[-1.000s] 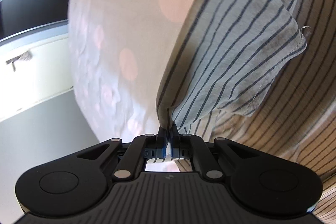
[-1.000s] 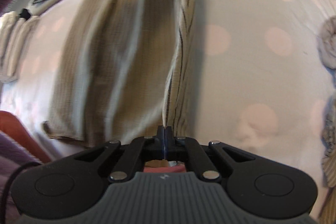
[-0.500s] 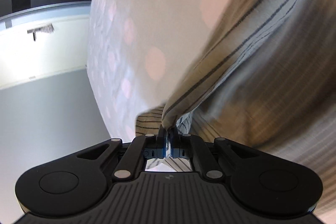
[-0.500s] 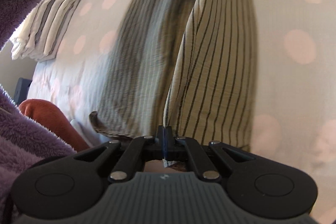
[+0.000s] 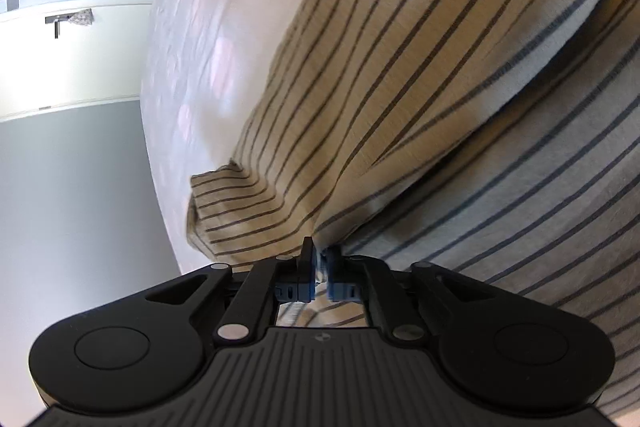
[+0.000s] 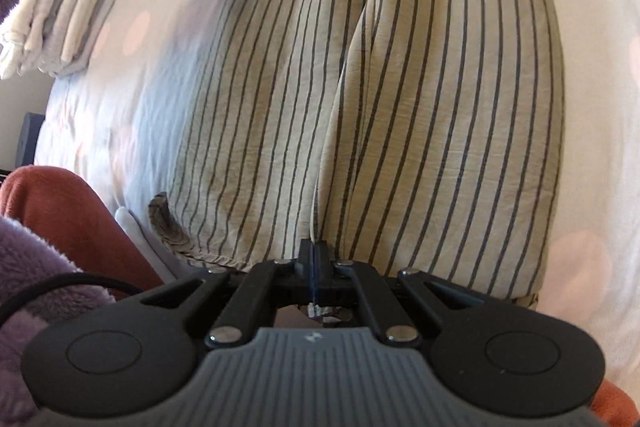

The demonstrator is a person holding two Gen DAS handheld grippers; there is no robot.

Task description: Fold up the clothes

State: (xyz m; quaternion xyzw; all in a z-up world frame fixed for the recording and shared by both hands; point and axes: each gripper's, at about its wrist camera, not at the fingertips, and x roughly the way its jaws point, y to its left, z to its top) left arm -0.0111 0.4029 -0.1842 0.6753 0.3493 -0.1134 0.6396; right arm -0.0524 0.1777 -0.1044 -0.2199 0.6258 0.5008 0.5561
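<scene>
With one lengthwise fold laid over the striped garment [image 6: 400, 99] on the dotted bedspread [image 6: 592, 107], further folds remained; the right gripper [image 6: 315, 259] was clamped on its hem, while the left gripper [image 5: 318, 259] stood slightly parted around cloth.

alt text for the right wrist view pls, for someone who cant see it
The right gripper, seen from just behind its black body, is shut on the near edge of a beige striped garment that lies along a pale bedspread with pink dots. A stack of folded pale cloth sits far left, and rust-orange fabric fills the near-left corner.
</scene>
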